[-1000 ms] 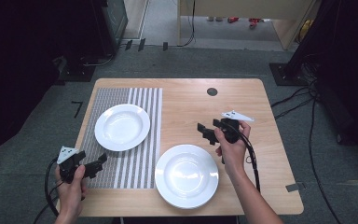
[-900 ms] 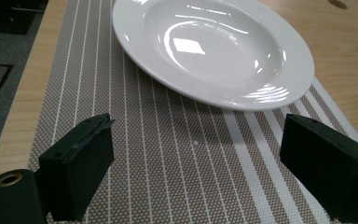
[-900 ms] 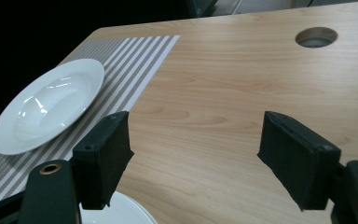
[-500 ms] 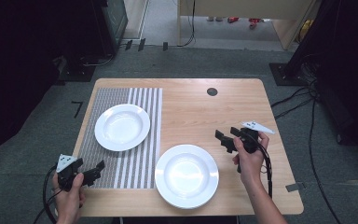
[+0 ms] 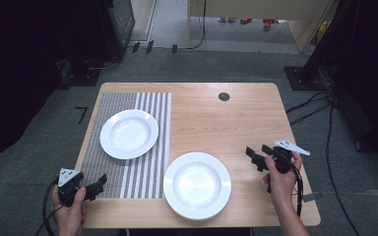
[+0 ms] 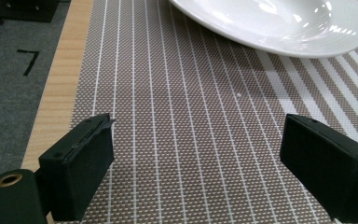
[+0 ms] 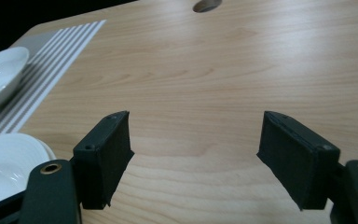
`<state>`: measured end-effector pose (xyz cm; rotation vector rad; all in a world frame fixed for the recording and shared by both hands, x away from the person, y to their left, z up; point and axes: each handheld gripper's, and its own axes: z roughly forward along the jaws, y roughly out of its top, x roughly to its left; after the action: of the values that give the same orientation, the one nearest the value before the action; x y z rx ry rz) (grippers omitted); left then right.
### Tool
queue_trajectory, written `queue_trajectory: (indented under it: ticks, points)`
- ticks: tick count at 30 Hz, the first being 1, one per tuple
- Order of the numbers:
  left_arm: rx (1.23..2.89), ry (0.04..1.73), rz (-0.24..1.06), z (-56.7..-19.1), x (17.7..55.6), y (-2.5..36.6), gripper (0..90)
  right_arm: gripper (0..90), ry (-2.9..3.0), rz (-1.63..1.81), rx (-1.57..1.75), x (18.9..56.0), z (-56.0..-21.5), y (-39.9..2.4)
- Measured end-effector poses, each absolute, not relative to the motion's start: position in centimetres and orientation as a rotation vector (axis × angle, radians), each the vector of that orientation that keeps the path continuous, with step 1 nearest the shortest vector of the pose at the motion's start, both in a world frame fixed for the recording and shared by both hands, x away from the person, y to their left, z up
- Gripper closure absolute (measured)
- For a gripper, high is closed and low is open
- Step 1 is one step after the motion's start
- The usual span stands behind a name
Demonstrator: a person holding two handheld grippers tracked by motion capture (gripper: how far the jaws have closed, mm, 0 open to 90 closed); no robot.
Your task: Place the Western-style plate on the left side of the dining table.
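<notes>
Two white plates rest on the wooden table (image 5: 202, 113). One plate (image 5: 129, 133) lies on the striped placemat (image 5: 123, 172) at the left; its rim (image 6: 279, 23) crosses the top of the left gripper view. The other plate (image 5: 197, 184) sits on bare wood near the front, and its edge (image 7: 9, 163) appears at the lower left of the right gripper view. My left gripper (image 5: 96, 187) hovers open over the mat's front left corner, nothing between its jaws. To the right of the front plate my right gripper (image 5: 256, 156) is open over bare wood.
A dark round hole (image 5: 224, 96) is set in the table near its far edge. Cables (image 5: 320, 105) trail over the grey floor to the right. Dark equipment (image 5: 54, 39) stands beyond the far left corner. A floor mark (image 6: 28, 60) lies beside the table's left edge.
My right gripper has drawn back toward the front right of the table, away from the middle. The left gripper has slid nearer the front left corner.
</notes>
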<state>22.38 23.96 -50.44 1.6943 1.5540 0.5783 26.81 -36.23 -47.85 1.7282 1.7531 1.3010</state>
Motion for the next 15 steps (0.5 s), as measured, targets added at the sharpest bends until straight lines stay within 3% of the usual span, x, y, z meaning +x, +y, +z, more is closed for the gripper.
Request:
queue_trajectory:
  ticks: [15]
  points:
    - [1.747,1.567,0.595,-51.4,22.3,23.6,9.8,25.1,1.705,1.164,1.807,23.4,-50.6,-40.9]
